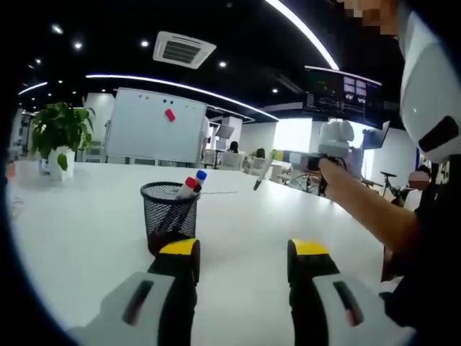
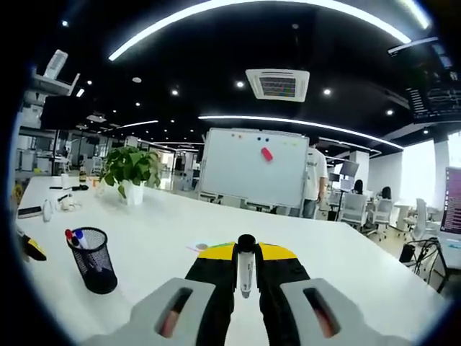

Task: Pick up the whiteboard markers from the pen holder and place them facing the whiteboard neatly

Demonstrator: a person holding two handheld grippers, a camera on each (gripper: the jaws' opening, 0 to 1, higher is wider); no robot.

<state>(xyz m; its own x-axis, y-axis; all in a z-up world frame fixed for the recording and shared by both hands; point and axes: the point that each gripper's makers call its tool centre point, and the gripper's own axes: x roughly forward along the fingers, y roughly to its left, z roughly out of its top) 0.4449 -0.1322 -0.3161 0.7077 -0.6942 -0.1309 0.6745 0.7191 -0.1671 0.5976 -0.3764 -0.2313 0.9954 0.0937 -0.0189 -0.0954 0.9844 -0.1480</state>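
Our right gripper (image 2: 246, 277) is clamped on a black-capped whiteboard marker (image 2: 245, 268), which stands upright between the yellow-tipped jaws above the white table (image 2: 338, 252), pointing toward the whiteboard (image 2: 252, 167) across the room. Our left gripper (image 1: 243, 261) has its jaws spread apart with nothing between them, low over the table just in front of the black mesh pen holder (image 1: 169, 214). In that holder we see a red-capped marker (image 1: 189, 186) and a blue-capped marker (image 1: 199, 177) leaning together. From the left gripper view, the right gripper (image 1: 268, 170) is held up over the table's far part, marker hanging from it. A potted plant (image 2: 131, 171) stands on the table's far side.
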